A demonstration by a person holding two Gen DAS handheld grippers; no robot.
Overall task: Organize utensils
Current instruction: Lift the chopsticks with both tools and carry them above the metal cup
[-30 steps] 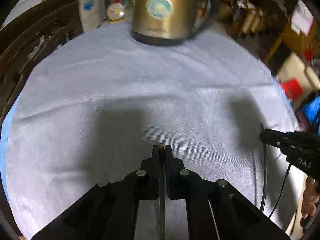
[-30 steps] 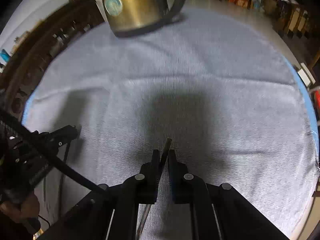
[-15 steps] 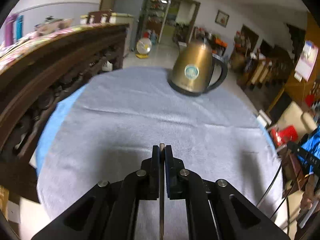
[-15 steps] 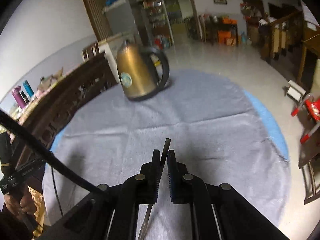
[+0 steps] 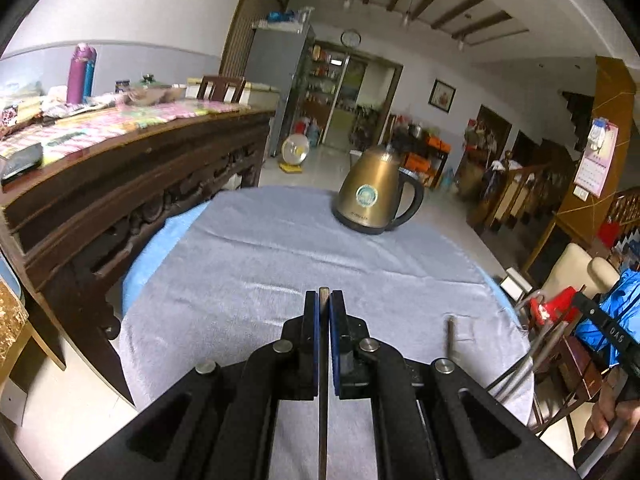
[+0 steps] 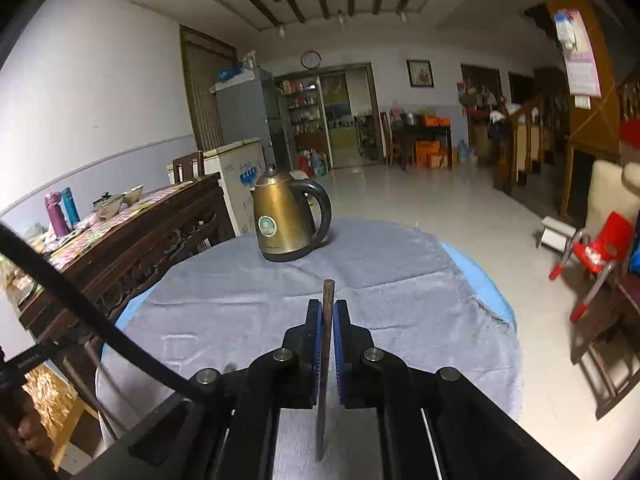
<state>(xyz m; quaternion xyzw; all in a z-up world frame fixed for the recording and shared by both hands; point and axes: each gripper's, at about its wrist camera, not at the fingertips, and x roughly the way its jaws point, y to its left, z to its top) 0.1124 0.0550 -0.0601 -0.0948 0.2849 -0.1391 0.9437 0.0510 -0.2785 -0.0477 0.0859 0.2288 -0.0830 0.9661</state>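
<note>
1. Now left gripper [image 5: 323, 303]: jaws closed narrow on a thin utensil handle [image 5: 323, 380], above the desk [image 5: 248, 280].
2. Right gripper [image 6: 327, 312]: jaws clamped on another utensil [image 6: 325, 364]; kettle [image 6: 286, 218] far ahead of jaws.

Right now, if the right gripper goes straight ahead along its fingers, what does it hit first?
Most likely the gold kettle. The right gripper, shut on a thin utensil handle, points at it over the grey cloth. Height is unclear; it might touch cloth first.
</note>
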